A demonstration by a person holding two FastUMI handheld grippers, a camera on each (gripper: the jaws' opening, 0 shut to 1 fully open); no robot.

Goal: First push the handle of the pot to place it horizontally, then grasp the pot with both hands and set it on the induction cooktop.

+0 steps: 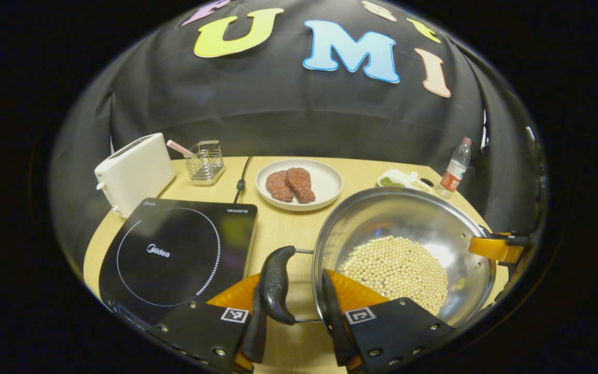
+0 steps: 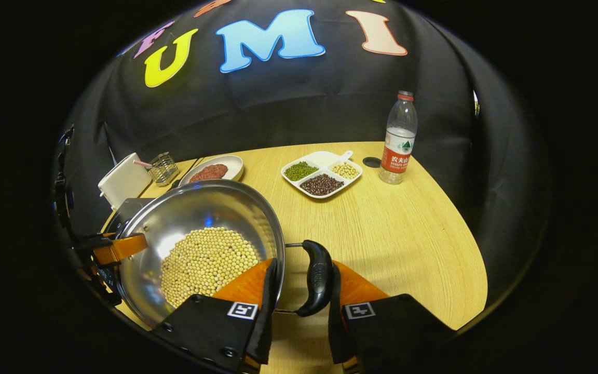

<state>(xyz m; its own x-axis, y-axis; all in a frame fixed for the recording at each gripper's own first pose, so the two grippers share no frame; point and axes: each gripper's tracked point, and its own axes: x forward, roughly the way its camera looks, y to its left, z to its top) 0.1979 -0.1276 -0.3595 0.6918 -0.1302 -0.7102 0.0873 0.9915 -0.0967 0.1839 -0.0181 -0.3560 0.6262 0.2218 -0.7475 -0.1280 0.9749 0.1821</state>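
Steel pot w/ pale beans is seen on the wooden table, just right of the induction cooktop, not on it. Left gripper is set around the pot's near handle, jaws narrow; firm contact can't be told. Right gripper is likewise placed around the opposite handle; grip can't be confirmed.
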